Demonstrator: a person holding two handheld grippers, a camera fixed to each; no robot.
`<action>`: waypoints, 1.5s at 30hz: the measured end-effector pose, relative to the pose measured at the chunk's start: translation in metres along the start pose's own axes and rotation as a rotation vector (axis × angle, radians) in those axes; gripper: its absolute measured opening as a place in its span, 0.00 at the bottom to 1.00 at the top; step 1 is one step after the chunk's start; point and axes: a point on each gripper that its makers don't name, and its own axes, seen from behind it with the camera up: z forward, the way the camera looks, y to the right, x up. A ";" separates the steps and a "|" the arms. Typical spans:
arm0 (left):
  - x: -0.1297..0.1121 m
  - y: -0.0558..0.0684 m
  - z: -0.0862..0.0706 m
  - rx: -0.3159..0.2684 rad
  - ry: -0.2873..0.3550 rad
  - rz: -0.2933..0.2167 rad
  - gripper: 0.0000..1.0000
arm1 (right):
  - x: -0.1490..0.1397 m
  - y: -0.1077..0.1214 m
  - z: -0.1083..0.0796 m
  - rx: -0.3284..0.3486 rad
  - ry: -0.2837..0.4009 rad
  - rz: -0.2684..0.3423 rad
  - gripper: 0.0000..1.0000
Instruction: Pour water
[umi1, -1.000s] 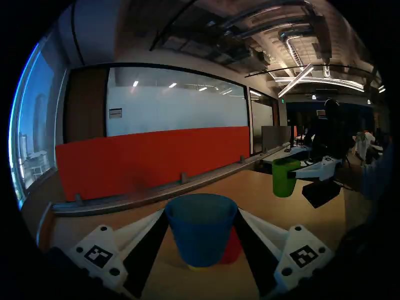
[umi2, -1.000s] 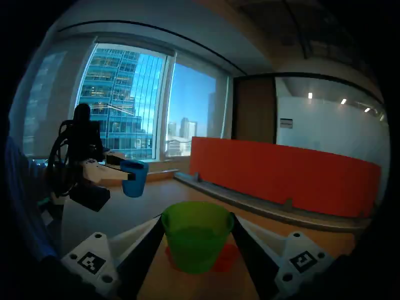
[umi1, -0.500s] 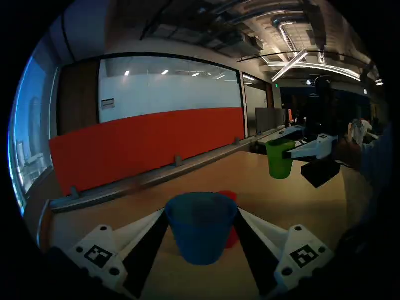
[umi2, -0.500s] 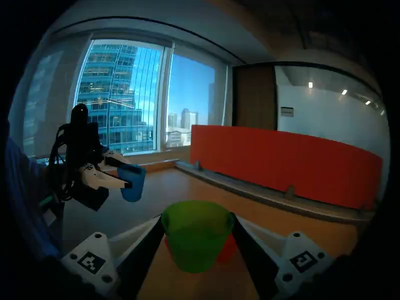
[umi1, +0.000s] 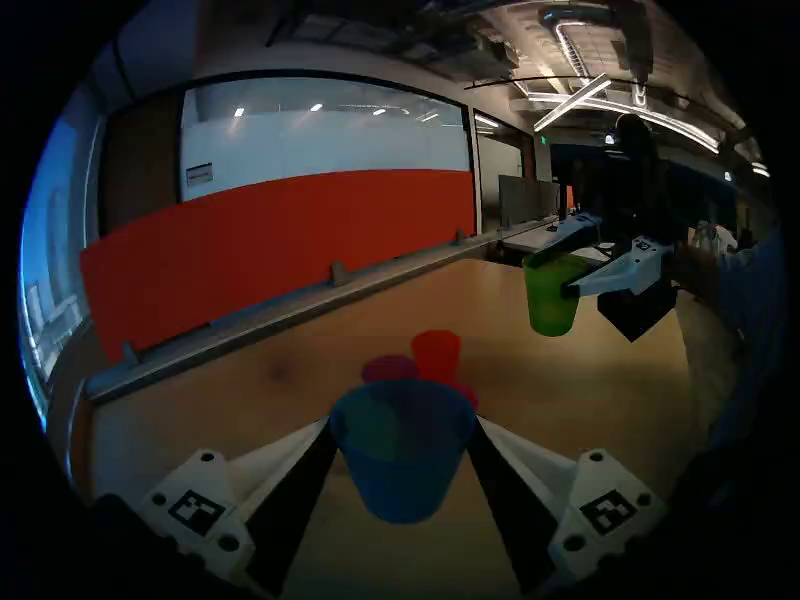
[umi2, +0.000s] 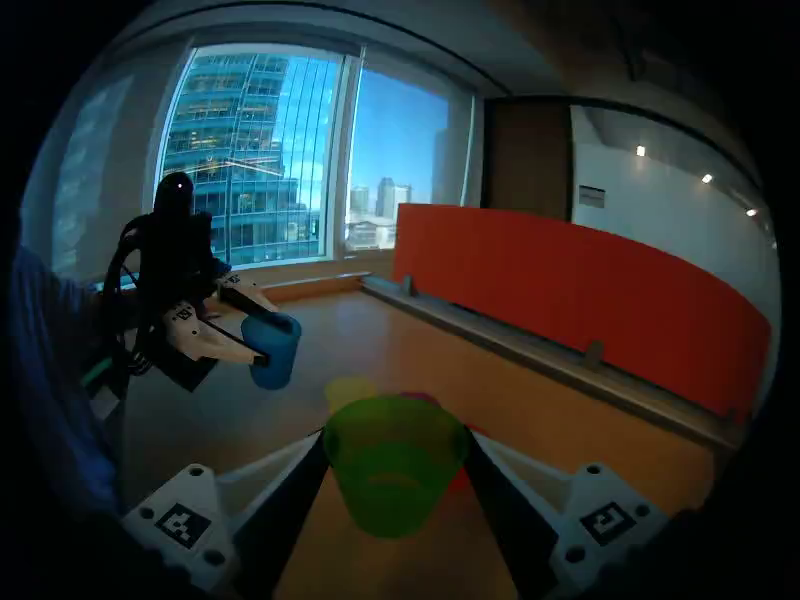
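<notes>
Left gripper view: the left gripper (umi1: 403, 438) pinched the blue cup (umi1: 403, 475), one finger against each side, cup upright and clear of the worktop (umi1: 250, 400). Compared with a second before, the cup rode higher. A red cup (umi1: 436, 354) and a purple cup (umi1: 388, 369) now stood exposed on the worktop just beyond it. To the right, the right gripper (umi1: 562, 272) held the green cup (umi1: 547, 300) in the air, and that cup had come closer and leaned slightly.

Right gripper view: its fingers clamped the green cup on both sides, also lifted. A yellow cup (umi2: 347, 390) and something reddish showed past the rim where a second before only a red patch sat beneath. The blue cup hung to the left in the other gripper, nearer than before and a little tilted, well above the worktop.

Judgement: both cups had been raised and drawn toward each other, so the pour looked set up but not begun. Water in either cup could not be made out.
</notes>
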 end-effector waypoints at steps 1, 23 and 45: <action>-0.003 0.000 0.001 -0.003 -0.009 -0.001 0.88 | -0.003 0.001 0.001 0.001 -0.009 -0.002 0.93; -0.069 0.014 0.021 -0.092 -0.213 0.018 0.88 | -0.064 0.002 0.023 0.045 -0.205 -0.046 0.93; -0.103 0.012 0.038 -0.120 -0.272 -0.012 0.88 | -0.090 0.003 0.036 0.051 -0.266 -0.038 0.93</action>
